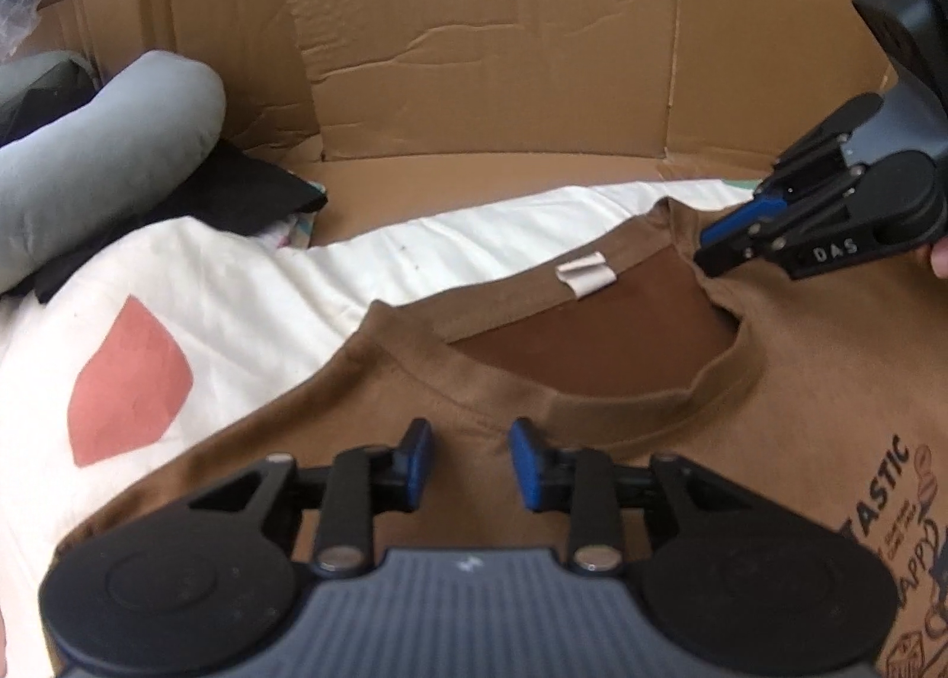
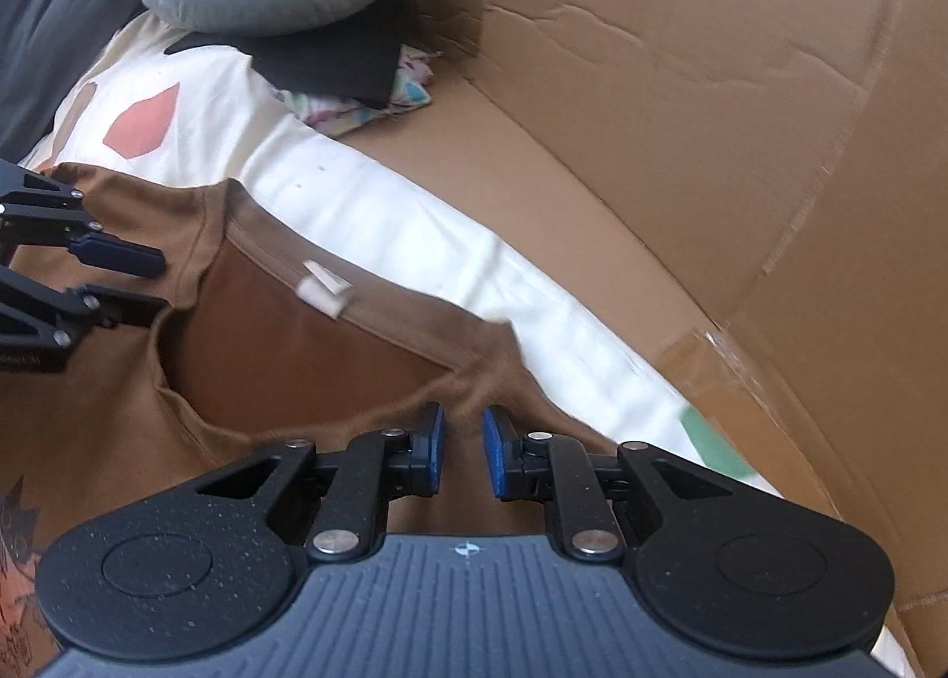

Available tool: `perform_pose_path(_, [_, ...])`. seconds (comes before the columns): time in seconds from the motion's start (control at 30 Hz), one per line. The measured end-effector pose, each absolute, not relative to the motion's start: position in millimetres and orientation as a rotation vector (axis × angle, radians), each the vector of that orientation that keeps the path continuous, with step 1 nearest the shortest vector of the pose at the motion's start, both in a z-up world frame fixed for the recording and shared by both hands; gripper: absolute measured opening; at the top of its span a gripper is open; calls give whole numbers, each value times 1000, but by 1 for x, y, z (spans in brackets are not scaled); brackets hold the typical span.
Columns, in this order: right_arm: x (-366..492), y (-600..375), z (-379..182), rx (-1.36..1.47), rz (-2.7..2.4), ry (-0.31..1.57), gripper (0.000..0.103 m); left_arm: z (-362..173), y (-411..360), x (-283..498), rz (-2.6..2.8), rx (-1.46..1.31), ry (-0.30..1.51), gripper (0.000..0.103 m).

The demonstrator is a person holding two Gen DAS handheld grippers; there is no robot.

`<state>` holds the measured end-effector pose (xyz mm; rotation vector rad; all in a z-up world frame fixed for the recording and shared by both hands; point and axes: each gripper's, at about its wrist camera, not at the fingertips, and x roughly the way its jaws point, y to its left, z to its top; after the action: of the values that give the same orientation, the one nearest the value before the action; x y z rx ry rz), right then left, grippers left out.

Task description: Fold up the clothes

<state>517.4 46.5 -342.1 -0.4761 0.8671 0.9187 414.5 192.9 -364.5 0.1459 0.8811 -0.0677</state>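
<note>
the brown t-shirt (image 1: 415,381) is laid flat, collar at frame centre, both the left gripper (image 1: 471,464) and right gripper (image 2: 462,441) narrowly parted over the shoulders and holding nothing, so fresh grasps seem needed for the first fold.

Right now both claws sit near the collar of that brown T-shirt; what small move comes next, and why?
Probably back both off to grab the shoulders. The left claw and right claw stand open over the brown T-shirt, gripping nothing, and it lies face up, neckline toward the cardboard.

Both grippers are pointing steeply downward: the left gripper (image 1: 470,464) is standing with jaws parted, the right gripper (image 2: 462,450) with a narrower gap
</note>
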Motion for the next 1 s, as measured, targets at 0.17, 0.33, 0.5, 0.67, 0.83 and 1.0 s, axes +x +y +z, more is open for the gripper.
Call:
perform_pose_path(0.17, [519,40,-326,-415,916,862,24,-352,191,412,-36,117,854,35])
perform_pose_path(0.33, [498,21,-308,-411,974,844,26,-341,179,392,-87,124,857,36])
perform_pose_path(0.5, [472,9,-303,-395,1025,852,29,-340,165,376,-133,83,867,35])
perform_pose_path(0.67, [453,17,-317,-430,1051,882,29,-357,150,377,-152,103,902,34])
perform_pose_path(0.83, [448,36,-335,-459,1033,904,29,-368,149,388,-126,78,912,32])
perform_pose_path(1.0, [455,56,-344,-480,1002,905,28,-372,151,398,-115,77,912,32])
